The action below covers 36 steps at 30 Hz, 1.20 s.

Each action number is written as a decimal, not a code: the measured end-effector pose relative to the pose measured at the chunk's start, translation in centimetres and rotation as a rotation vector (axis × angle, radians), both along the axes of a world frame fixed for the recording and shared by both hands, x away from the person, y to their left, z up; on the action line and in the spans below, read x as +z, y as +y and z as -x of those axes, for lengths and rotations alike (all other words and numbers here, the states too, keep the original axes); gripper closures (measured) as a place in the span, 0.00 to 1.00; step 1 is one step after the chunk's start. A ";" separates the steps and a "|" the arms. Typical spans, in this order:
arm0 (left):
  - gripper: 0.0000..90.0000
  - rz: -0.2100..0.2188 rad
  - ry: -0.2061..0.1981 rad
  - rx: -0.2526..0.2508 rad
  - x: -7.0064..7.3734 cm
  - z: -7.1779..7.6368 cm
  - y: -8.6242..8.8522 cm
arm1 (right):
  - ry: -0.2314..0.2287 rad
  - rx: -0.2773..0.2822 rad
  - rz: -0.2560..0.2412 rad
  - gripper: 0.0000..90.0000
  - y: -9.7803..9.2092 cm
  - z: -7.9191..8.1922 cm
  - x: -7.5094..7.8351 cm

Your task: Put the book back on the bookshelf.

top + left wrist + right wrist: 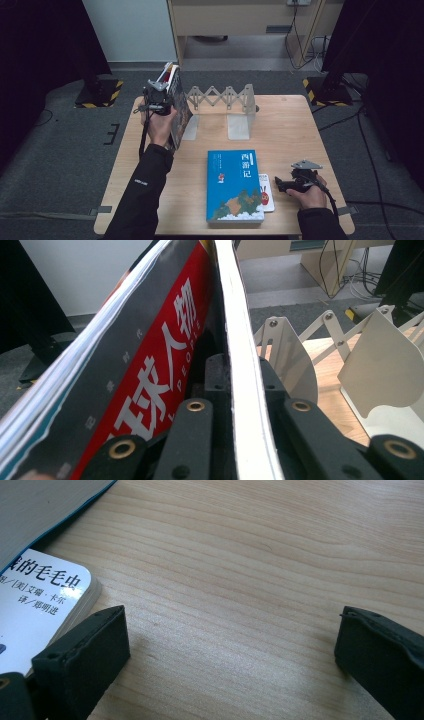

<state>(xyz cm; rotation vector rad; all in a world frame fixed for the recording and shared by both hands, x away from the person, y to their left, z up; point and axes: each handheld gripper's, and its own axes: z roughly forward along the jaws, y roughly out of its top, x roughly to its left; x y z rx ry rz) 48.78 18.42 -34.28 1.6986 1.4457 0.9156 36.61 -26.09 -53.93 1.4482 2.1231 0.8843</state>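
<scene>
Gripping an upright magazine (178, 102), long axis vertical, left gripper (159, 100); right gripper (283, 185) gapes wide.

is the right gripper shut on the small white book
No, the right gripper is open over bare table, with the small white book just beside one jaw.

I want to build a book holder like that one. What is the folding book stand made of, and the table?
The folding book stand looks like thin painted metal, pale grey and matt; rivets join its crossed strips, as the left gripper view shows. The table looks like light wood or wood-look laminate: grain lines run across it.
</scene>
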 end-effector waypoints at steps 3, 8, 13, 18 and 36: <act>0.87 0.008 -0.002 -0.002 0.1 0.2 0.1 | 0.000 0.000 0.000 0.02 0.0 0.0 0.0; 0.78 0.041 -0.022 -0.023 0.7 0.9 0.1 | 0.000 0.000 0.000 0.02 0.0 0.0 0.0; 0.73 0.073 -0.054 -0.054 1.1 2.0 0.3 | 0.000 0.000 0.000 0.02 0.0 0.0 0.0; 0.69 0.096 -0.085 -0.075 1.5 3.1 0.7 | 0.000 0.000 0.000 0.02 0.0 0.0 0.0; 0.52 0.246 -0.190 -0.201 1.4 6.5 3.6 | 0.001 0.000 -0.001 0.02 0.0 0.0 0.0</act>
